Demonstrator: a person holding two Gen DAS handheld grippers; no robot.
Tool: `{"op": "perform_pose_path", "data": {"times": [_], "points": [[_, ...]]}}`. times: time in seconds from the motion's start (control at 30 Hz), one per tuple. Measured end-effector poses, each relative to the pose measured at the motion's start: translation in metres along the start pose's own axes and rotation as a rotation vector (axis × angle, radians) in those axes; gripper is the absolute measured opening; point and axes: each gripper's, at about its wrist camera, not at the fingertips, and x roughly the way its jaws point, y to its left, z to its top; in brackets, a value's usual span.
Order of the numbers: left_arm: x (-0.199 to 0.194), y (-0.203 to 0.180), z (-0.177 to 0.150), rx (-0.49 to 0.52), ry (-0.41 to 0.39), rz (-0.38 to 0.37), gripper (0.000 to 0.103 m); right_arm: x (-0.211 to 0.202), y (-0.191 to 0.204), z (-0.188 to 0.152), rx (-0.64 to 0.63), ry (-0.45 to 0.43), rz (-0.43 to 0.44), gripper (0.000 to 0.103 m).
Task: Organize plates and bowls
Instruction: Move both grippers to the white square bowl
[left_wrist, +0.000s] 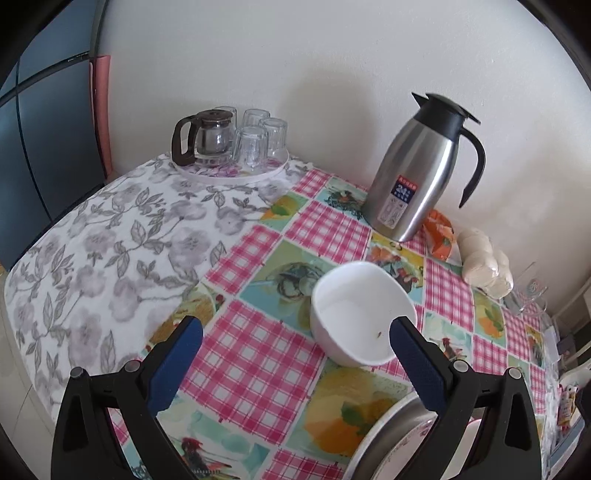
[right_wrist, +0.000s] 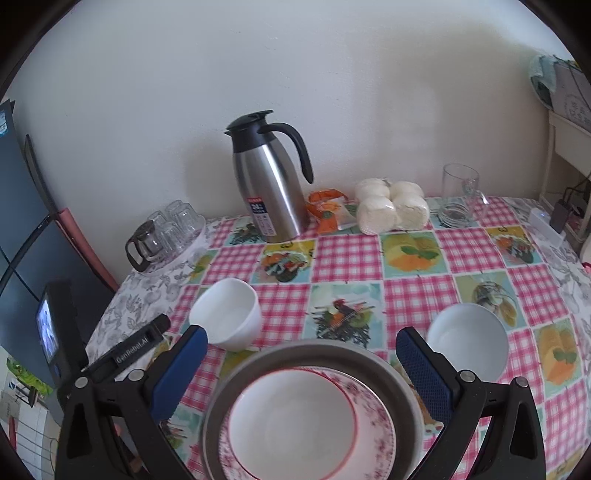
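A stack (right_wrist: 310, 417) sits near. Two white bowls, left (right_wrist: 227, 314) and right (right_wrist: 467, 338), remain loose. Both the left gripper (left_wrist: 295, 347) and right gripper (right_wrist: 301, 350) are wide apart, holding nothing.

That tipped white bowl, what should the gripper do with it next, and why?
Probably shut the left gripper on the tipped bowl's rim: one finger already sits at it, jaws wide. Then it could join the stack.

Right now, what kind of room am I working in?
Probably a home dining or kitchen corner: a table with a checked oilcloth, a steel thermos jug, upturned glasses on a tray, and bowls stacked in a metal pan.
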Motion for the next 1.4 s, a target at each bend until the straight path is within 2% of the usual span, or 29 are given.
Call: {"op": "perform_pose_path", "data": {"times": [0.2,0.27,0.63,0.7,0.77,0.8,0.87,0.93,1.03,1.17,1.27,1.33,1.4], "points": [[0.015,0.032,0.009,-0.139,0.087,-0.065,0.101,0.019,0.021,0.016,-0.010,0.039,0.017,0.103],[0.023,0.040,0.010,-0.174,0.114,-0.066,0.101,0.029,0.026,0.017,0.003,0.065,0.030,0.103],[0.051,0.050,0.011,-0.239,0.174,-0.133,0.100,0.093,0.048,0.009,0.082,0.228,0.063,0.103],[0.055,0.050,0.011,-0.240,0.184,-0.148,0.087,0.102,0.050,0.008,0.090,0.239,0.051,0.103],[0.058,0.050,0.012,-0.231,0.187,-0.148,0.082,0.111,0.052,0.007,0.100,0.251,0.038,0.102],[0.060,0.049,0.012,-0.228,0.187,-0.147,0.082,0.115,0.052,0.006,0.106,0.258,0.038,0.100],[0.064,0.048,0.013,-0.228,0.189,-0.159,0.082,0.123,0.054,0.004,0.110,0.274,0.038,0.089],[0.068,0.046,0.014,-0.224,0.192,-0.169,0.081,0.131,0.056,0.003,0.107,0.289,0.028,0.086],[0.075,0.041,0.015,-0.209,0.199,-0.181,0.070,0.141,0.058,0.003,0.120,0.301,0.018,0.083],[0.086,0.036,0.012,-0.205,0.220,-0.201,0.068,0.154,0.060,0.004,0.122,0.310,0.006,0.074],[0.092,0.031,0.011,-0.198,0.227,-0.216,0.062,0.163,0.063,0.004,0.121,0.319,0.002,0.063],[0.094,0.030,0.011,-0.196,0.228,-0.221,0.060,0.169,0.063,0.003,0.130,0.324,-0.004,0.061],[0.097,0.029,0.011,-0.197,0.229,-0.224,0.057,0.174,0.063,0.002,0.139,0.332,-0.002,0.053]]}}
